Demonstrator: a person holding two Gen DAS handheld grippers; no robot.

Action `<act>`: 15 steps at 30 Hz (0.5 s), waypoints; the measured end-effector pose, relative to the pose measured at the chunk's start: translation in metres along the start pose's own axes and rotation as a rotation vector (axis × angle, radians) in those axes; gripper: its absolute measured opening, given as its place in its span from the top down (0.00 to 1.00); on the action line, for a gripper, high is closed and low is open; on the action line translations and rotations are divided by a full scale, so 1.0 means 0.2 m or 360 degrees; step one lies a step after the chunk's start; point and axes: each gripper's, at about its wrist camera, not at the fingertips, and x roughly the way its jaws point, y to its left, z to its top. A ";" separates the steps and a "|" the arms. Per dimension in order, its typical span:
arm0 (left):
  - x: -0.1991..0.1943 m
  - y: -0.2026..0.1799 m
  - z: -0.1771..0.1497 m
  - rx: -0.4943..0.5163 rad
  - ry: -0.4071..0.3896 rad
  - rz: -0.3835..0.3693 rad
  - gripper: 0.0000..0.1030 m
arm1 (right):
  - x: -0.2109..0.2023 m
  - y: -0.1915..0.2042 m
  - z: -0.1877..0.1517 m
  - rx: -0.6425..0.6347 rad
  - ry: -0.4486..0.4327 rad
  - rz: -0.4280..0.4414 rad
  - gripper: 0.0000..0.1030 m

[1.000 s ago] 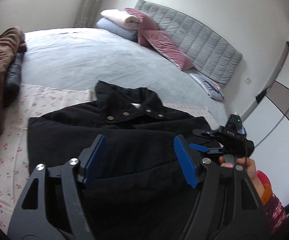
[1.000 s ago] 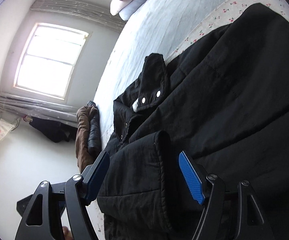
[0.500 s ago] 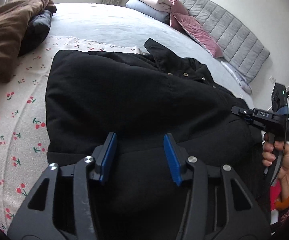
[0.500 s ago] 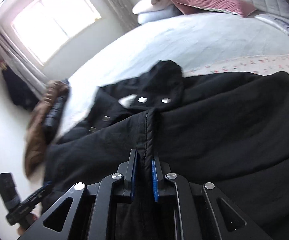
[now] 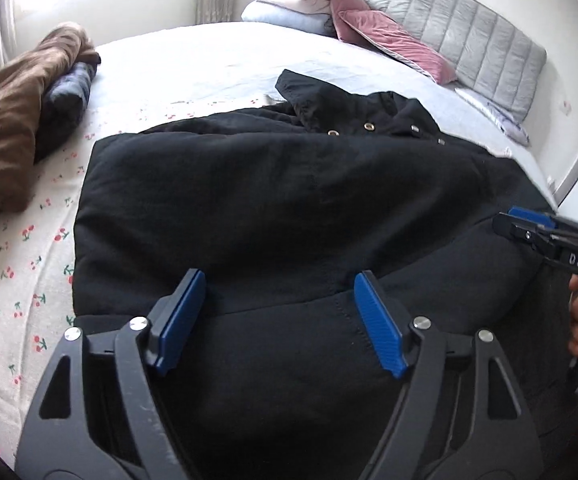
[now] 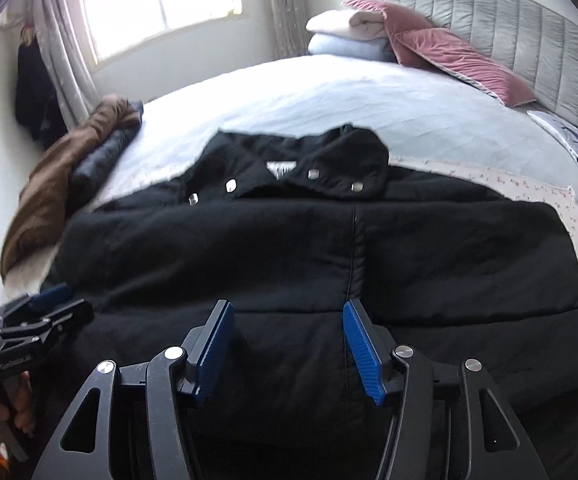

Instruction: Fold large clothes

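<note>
Black coat (image 6: 289,248) flat on the bed (image 6: 369,92), sides look folded in; lengthwise fold left. Left gripper (image 5: 281,320) and right gripper (image 6: 285,344) both opening, nothing clamped.

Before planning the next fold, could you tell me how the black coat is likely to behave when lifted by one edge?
The black coat looks padded and quilted, so it will probably drape rather than hold shape. Its bulk suggests noticeable weight. The fabric looks matte, so likely not slippery.
</note>
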 end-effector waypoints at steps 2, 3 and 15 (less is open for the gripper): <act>0.01 -0.01 0.00 0.0022 0.0004 0.0022 0.23 | 0.05 -0.06 -0.03 0.0062 0.0055 0.0001 0.37; 0.01 -0.01 -0.01 0.0032 0.0008 0.0030 0.22 | 0.08 -0.09 -0.04 0.0122 0.0062 0.0029 0.35; -0.27 -0.09 -0.07 0.0087 0.0120 0.0118 0.18 | -0.36 -0.21 -0.20 0.0082 0.0034 0.0005 0.32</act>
